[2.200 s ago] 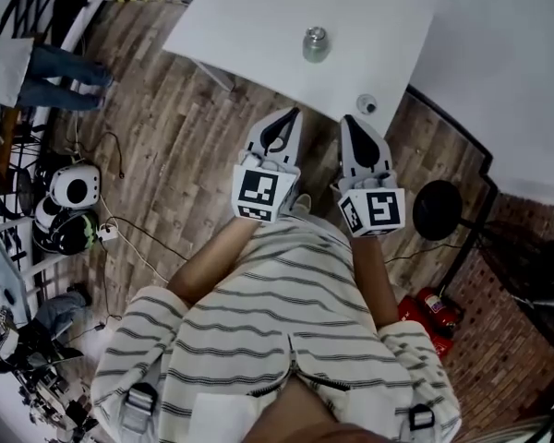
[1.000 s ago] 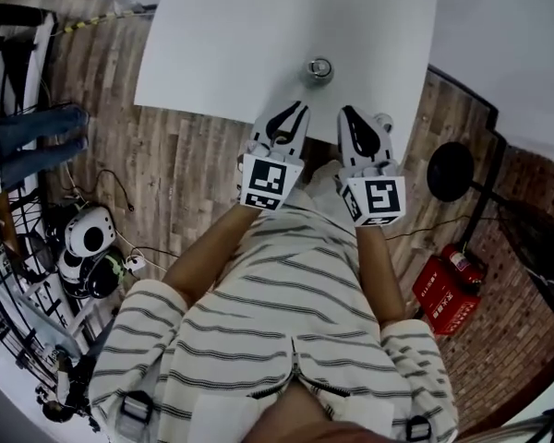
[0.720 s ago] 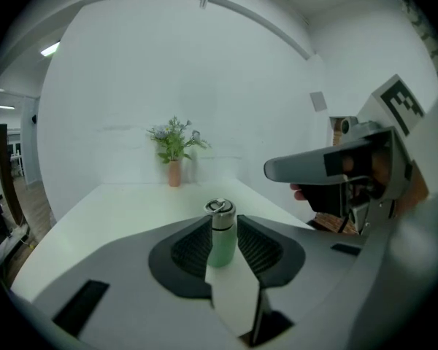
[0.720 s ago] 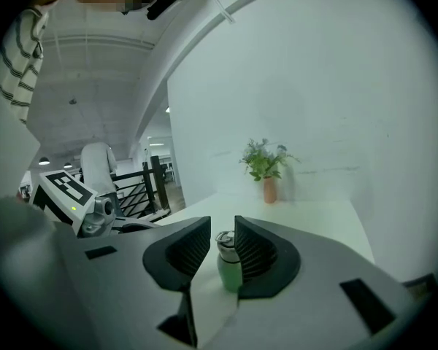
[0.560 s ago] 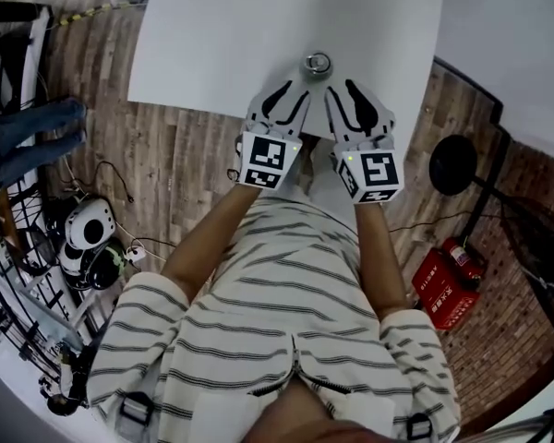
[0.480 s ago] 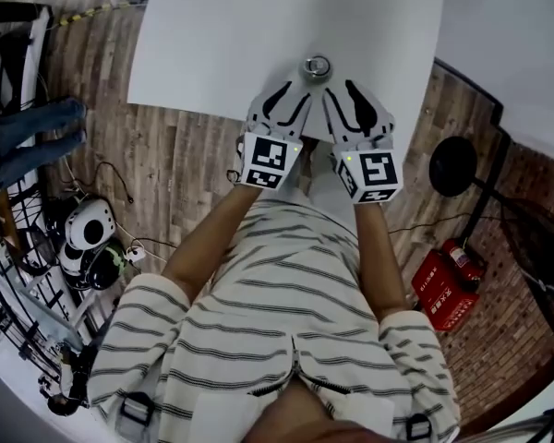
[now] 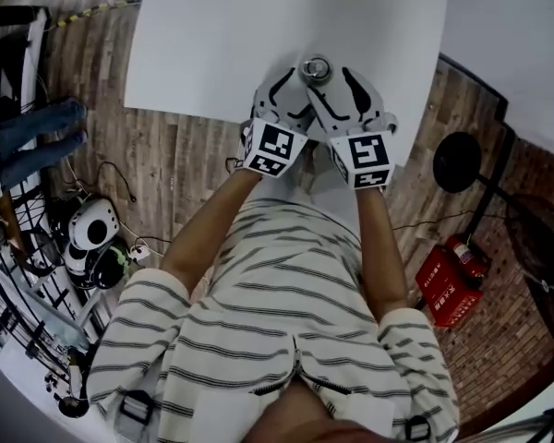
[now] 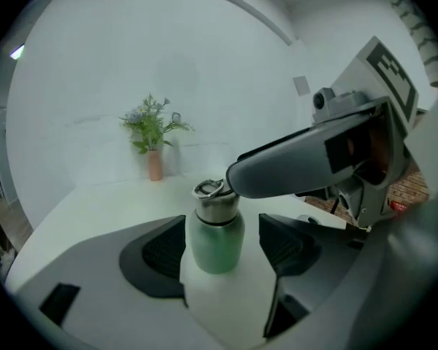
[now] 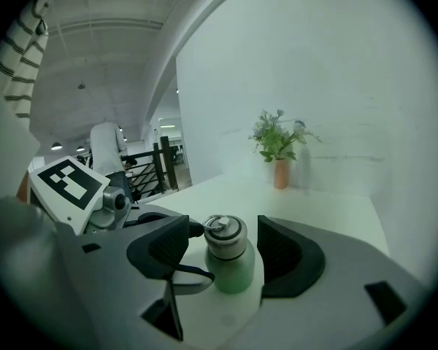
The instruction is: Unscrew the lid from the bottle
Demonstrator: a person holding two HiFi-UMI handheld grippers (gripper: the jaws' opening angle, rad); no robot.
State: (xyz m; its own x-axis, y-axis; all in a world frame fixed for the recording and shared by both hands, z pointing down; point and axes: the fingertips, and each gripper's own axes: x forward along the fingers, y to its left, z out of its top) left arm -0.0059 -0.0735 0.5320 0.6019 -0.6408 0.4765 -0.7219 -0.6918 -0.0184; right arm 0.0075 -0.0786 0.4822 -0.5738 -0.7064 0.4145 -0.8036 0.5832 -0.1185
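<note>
Left gripper (image 7: 294, 95) and right gripper (image 7: 337, 90) have advanced from the worktop (image 7: 222, 35) edge to flank the bottle (image 7: 316, 68). Their fingers (image 8: 157, 250), nearly closed a second earlier, have just been opening. The bottle now stands unclamped between each pair.

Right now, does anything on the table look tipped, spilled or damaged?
Nothing stands out. The green bottle stands upright on the white table with its metal lid on, and the plant vase farther back is upright too.
</note>
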